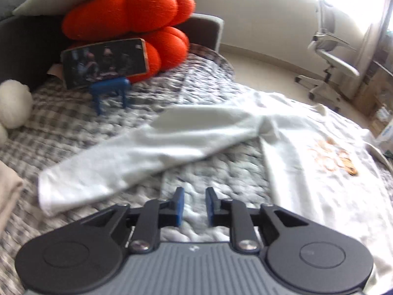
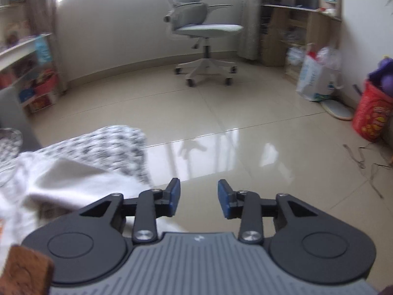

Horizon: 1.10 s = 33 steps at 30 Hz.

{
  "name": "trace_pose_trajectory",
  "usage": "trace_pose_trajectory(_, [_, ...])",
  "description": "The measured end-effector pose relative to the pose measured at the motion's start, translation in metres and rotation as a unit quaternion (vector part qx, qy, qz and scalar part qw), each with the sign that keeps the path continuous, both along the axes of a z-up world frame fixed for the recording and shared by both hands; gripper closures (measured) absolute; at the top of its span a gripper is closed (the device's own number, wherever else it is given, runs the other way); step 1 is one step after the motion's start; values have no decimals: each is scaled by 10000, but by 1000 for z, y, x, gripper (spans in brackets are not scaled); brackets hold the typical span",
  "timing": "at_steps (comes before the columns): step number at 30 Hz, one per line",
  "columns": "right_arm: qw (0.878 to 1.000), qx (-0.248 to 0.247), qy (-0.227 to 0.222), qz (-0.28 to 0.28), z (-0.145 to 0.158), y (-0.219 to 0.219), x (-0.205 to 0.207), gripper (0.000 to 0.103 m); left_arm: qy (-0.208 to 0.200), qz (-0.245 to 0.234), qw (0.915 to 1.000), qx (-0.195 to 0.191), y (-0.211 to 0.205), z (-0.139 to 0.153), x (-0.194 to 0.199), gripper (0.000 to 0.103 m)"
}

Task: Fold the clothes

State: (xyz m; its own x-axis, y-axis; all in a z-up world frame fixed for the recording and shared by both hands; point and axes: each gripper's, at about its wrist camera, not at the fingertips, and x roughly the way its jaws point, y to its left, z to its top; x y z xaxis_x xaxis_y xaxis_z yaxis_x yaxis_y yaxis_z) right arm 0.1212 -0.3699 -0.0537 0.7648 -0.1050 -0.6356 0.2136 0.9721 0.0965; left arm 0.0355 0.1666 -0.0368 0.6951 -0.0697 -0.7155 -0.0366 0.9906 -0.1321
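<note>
A white long-sleeved shirt (image 1: pixel 307 147) with an orange print lies spread on a grey checked blanket (image 1: pixel 86 118). One sleeve (image 1: pixel 137 157) stretches out to the left. My left gripper (image 1: pixel 194 206) is open and empty, hovering over the blanket just below the sleeve and left of the shirt body. My right gripper (image 2: pixel 199 199) is open and empty, pointing out over the floor past the bed's edge. Part of the white shirt (image 2: pixel 68 182) lies to its left.
An orange pumpkin cushion (image 1: pixel 130 17), a phone (image 1: pixel 105 61) on a blue stand and a white plush (image 1: pixel 12 103) sit at the bed's far left. A grey office chair (image 2: pixel 203 29), shelves, bags (image 2: pixel 316 78) and tiled floor (image 2: pixel 221 123) lie beyond the bed.
</note>
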Motion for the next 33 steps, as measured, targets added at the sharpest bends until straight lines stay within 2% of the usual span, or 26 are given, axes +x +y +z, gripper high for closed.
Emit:
trace_pose_trajectory(1, [9991, 138, -18, 389, 2, 13, -9, 58, 6, -171, 9998, -36, -11, -1, -8, 69])
trace_pose_trajectory(5, [9838, 481, 37, 1724, 5, 65, -55, 57, 89, -637, 9975, -300, -43, -5, -37, 68])
trace_pose_trajectory(7, [9730, 824, 93, 2155, 5, 82, -80, 57, 158, -730, 9959, -517, -50, -9, -49, 68])
trace_pose_trajectory(8, [9664, 995, 121, 2367, 5, 90, -92, 57, 196, -752, 9956, -529, -53, -11, -54, 68])
trace_pose_trajectory(11, [9567, 1187, 202, 2650, 8, 112, -120, 57, 261, -771, 9954, -504, -58, -16, -68, 69])
trace_pose_trajectory(16, [9531, 1075, 393, 2802, 0, 124, -160, 57, 264, -741, 9945, -689, -53, -16, -92, 69])
trace_pose_trajectory(21, [9504, 1507, 597, 2654, -20, 122, -179, 57, 336, -790, 9934, -759, -56, -22, -106, 69])
trace_pose_trajectory(25, [9507, 1517, 668, 2619, -31, 130, -181, 58, 433, -775, 9937, -678, -67, -29, -100, 70])
trace_pose_trajectory(29, [9567, 1536, 611, 2395, -36, 129, -176, 83, 485, -664, 9952, -532, -76, -33, -92, 71])
trace_pose_trajectory(31, [9584, 1480, 593, 2369, -37, 130, -175, 89, 511, -586, 9956, -515, -78, -34, -90, 72])
trace_pose_trajectory(32, [9594, 1426, 585, 2362, -37, 130, -175, 93, 516, -546, 9959, -505, -79, -35, -89, 75])
trace_pose_trajectory(33, [9602, 1386, 575, 2355, -37, 130, -175, 95, 505, -525, 9963, -464, -80, -35, -89, 83])
